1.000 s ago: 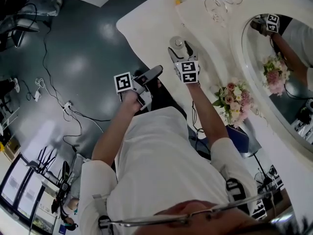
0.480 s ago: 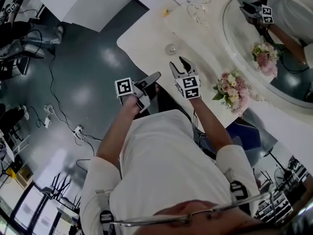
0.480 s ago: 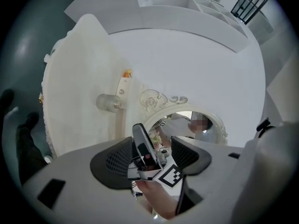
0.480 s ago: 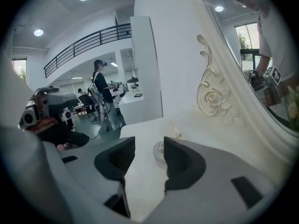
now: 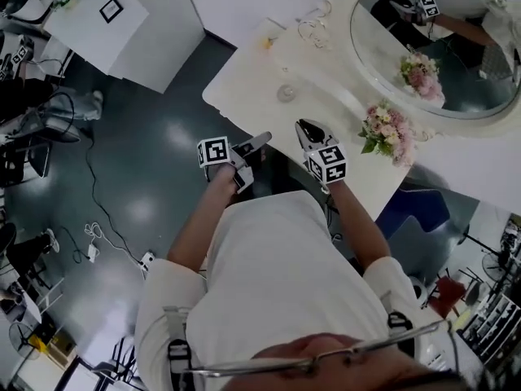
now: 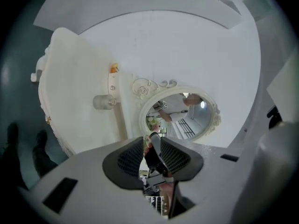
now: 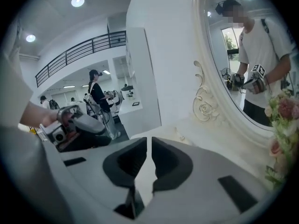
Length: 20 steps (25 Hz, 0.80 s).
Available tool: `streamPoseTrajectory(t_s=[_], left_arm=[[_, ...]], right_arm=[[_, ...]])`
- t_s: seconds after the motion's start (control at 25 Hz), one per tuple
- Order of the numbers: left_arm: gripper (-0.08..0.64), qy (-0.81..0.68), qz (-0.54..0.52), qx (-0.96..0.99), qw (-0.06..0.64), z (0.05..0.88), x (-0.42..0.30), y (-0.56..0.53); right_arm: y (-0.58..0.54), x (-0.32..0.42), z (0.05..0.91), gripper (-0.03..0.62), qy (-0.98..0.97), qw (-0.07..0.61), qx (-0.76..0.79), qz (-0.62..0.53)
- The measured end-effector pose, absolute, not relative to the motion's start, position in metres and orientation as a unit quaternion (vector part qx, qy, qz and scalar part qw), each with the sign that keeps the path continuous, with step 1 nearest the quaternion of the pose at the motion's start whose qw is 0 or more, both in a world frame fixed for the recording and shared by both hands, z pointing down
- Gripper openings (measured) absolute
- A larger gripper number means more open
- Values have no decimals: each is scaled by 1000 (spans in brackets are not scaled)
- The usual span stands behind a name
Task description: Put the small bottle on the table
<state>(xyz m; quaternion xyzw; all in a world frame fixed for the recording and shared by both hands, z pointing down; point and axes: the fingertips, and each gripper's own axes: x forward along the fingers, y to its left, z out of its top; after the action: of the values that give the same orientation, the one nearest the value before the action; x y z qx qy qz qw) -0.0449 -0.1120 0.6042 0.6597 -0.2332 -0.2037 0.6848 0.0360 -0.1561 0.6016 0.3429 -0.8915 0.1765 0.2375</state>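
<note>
The small bottle (image 5: 284,93) stands alone on the white dressing table (image 5: 244,88); in the left gripper view the bottle (image 6: 103,101) shows as a pale cylinder on the table top. My right gripper (image 5: 308,127) hangs short of the table's near edge, apart from the bottle. Its jaws have just been closing and now stand shut with nothing between them (image 7: 149,146). My left gripper (image 5: 256,143) is beside it, to its left. Its jaws have also been closing; a narrow gap remains (image 6: 152,146) and holds nothing.
An oval mirror (image 5: 431,47) in a carved frame stands at the table's back, with a pink flower bunch (image 5: 389,133) at its foot. A wire trinket (image 5: 313,29) and a small yellow thing (image 5: 266,43) lie far back. Dark floor lies left.
The right gripper has let go of the bottle, drawn back from it toward me and risen, its jaws closing. The left gripper's jaws have narrowed. The bottle stays on the table.
</note>
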Motion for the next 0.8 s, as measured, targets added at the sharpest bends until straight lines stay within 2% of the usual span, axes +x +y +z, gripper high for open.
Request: streamPoseTrajectory(t_s=[0.2, 0.44, 0.8], left_arm=[[52, -212, -146, 716, 649, 587, -57, -94], [8, -196, -86, 776, 594, 567, -54, -78], [3, -189, -2, 853, 486, 547, -29, -60]], right_arm=[[-132, 28, 568, 21, -886, 209, 372, 179], [-99, 38, 542, 12, -873, 194, 411, 176], [-55, 74, 521, 12, -853, 187, 463, 154]])
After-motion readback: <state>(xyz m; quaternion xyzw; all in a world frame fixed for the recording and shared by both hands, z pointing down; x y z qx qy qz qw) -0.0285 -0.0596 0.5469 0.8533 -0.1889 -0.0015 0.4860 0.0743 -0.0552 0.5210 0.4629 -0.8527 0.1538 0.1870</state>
